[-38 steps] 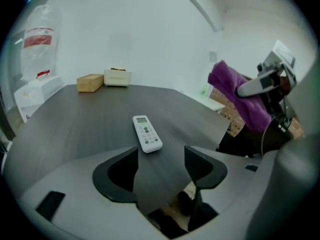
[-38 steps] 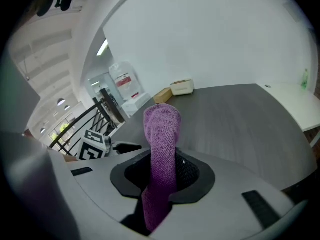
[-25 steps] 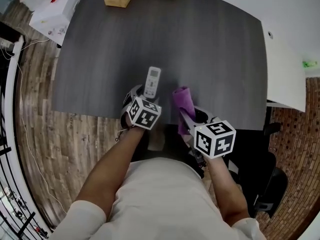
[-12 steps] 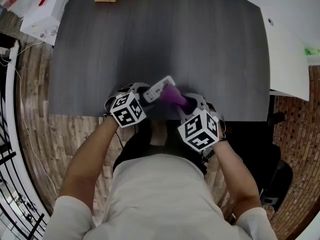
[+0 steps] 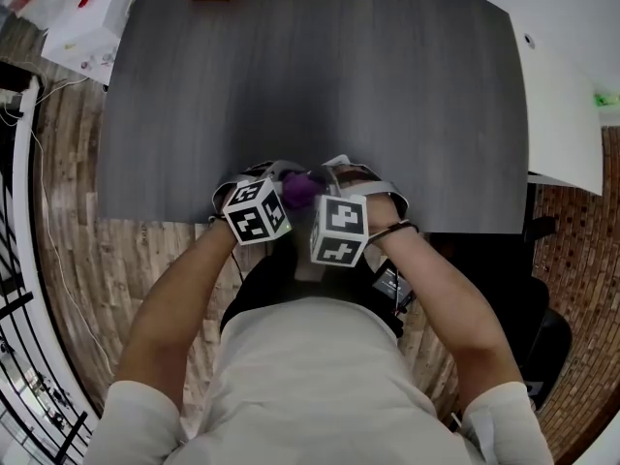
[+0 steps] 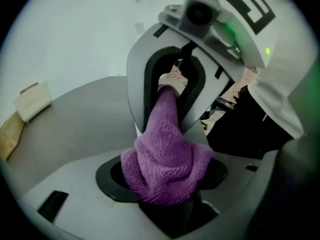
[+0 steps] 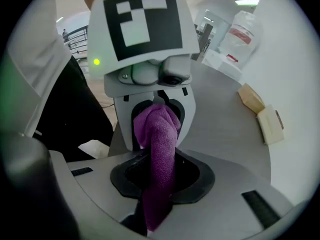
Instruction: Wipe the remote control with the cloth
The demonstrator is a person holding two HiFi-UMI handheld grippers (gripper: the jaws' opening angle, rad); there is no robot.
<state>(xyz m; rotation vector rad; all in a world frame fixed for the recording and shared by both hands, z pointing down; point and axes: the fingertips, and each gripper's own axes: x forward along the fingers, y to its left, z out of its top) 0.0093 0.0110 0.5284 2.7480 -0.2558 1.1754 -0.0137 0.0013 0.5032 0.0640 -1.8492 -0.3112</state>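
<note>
Head view first: both grippers are nose to nose over the near edge of the dark table (image 5: 320, 66), marker cubes almost touching. The left gripper (image 5: 276, 180) comes in from the left, the right gripper (image 5: 325, 184) from the right, and a purple wad of cloth (image 5: 298, 190) is squeezed between them. I can't pick out the remote here; the cloth covers it. Left gripper view now: its jaws stand narrow with the cloth heaped right over them, so whatever they pinch is buried. I take it to be the remote. From that heap the cloth rises straight into the mouth of the right gripper facing it. Right gripper view: jaws nearly together, clamped on the cloth, which runs dead ahead into the left gripper's mouth. So here's the relation that counts: the remote lies straight ahead of the right gripper. Its long axis, I judge, follows the line joining the two grippers, and the right hand, the one with the cloth, is the one placed to stroke along it. Against a second ago: then the grippers stood apart, the remote in the left one pointing away across the table in plain sight, the cloth hanging beside it. Half a second ago the remote had tipped toward the cloth. Now they've closed up, the remote is gone under the purple, and the right cube shows another face.
</note>
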